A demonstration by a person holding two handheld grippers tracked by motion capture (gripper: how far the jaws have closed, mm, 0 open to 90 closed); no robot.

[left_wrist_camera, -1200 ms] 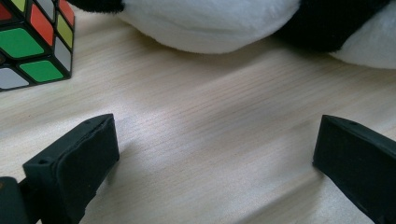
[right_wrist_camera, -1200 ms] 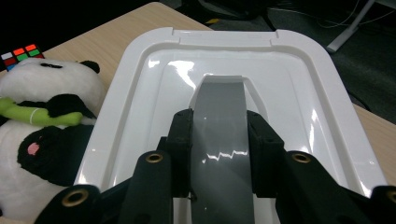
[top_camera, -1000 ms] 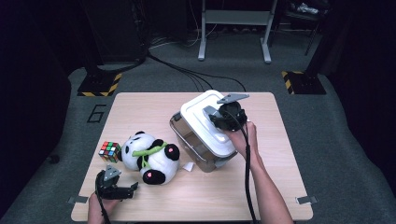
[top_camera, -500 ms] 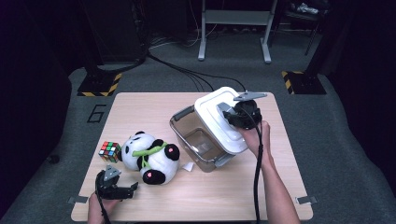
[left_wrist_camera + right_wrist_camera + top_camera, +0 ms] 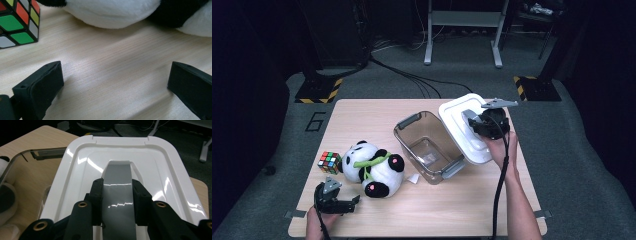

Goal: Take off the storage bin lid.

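Note:
My right gripper (image 5: 472,120) (image 5: 117,195) is shut on the grey handle (image 5: 117,177) of a white lid (image 5: 459,125) (image 5: 160,172), holding it to the right of a clear plastic bin (image 5: 427,147) whose top stands uncovered. A plush panda (image 5: 372,167) (image 5: 115,12) lies on the wooden table (image 5: 362,115) left of the bin. A colour cube (image 5: 328,162) (image 5: 17,22) sits left of the panda. My left gripper (image 5: 354,202) (image 5: 115,82) rests open near the table's front left edge, nothing between its fingers.
A small white scrap (image 5: 413,178) lies by the bin's near corner. Black cables (image 5: 412,80) run over the grey floor behind the table, near a metal stand (image 5: 462,30). The number 6 (image 5: 315,121) is marked at the table's left.
My right gripper has carried the lid to the right, off the bin, leaving the bin's inside uncovered. The left gripper, panda and cube have stayed put.

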